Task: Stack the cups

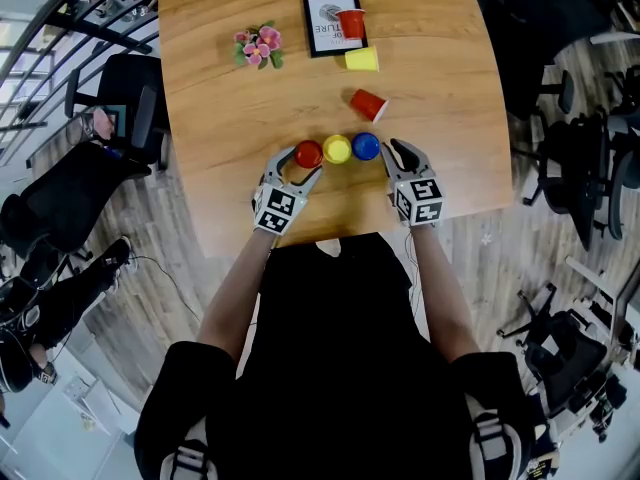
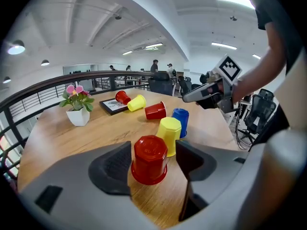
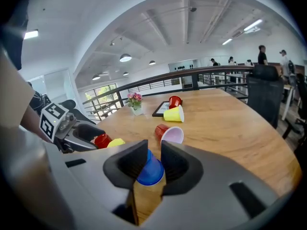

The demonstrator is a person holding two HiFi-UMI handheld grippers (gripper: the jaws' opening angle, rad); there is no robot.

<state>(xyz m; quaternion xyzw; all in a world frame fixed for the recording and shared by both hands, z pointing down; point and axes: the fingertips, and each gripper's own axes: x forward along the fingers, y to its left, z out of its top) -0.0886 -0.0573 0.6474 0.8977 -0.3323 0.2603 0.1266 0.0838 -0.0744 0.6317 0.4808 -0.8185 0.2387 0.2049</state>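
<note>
Three upturned cups in a row at the lower middle of the counter [image 1: 200, 88], a gripper at each end.
Left gripper [image 2: 152, 164]: fingers wide, straddling the red cup [image 1: 309, 153], not gripping. Right gripper [image 3: 153, 166]: fingers narrow, seemingly pressed on the blue cup [image 1: 366, 146]. The yellow cup [image 1: 337, 149] stands between them, just beside each; all axes vertical. Either end cup looks ready to lift.

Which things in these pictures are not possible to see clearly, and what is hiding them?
- Head view: the print in the picture frame is too small to read, and the red cup on it covers part.
- Right gripper view: the right gripper hides the sides and rim of the blue cup.
- Right gripper view: the yellow cup in the row is mostly behind the left gripper.
</note>
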